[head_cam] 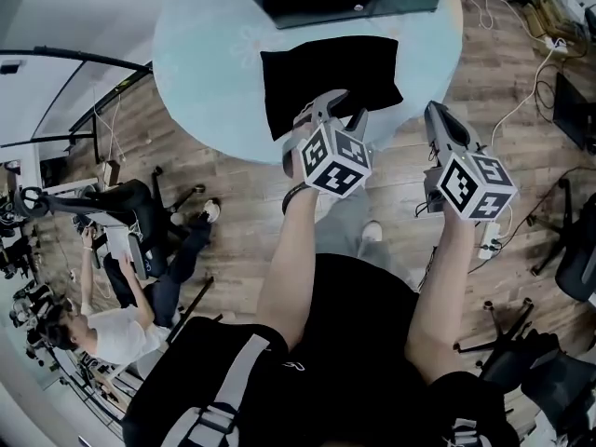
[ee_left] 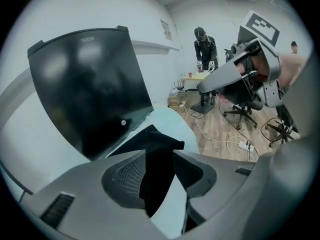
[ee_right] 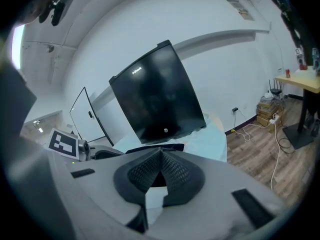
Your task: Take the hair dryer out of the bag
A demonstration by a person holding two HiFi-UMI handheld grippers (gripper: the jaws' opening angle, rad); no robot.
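Black bag (head_cam: 331, 82) is laid flat on the worktop (head_cam: 205, 54), hair dryer presumably hidden inside. Left gripper (head_cam: 343, 110) fingers are released at its edge, right gripper (head_cam: 436, 112) fingers clenched, empty. Cloth alone may be pinched, dragging the bag.

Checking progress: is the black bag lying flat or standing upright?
Lying flat: the head view shows the black bag spread as a low rectangle on the round table.
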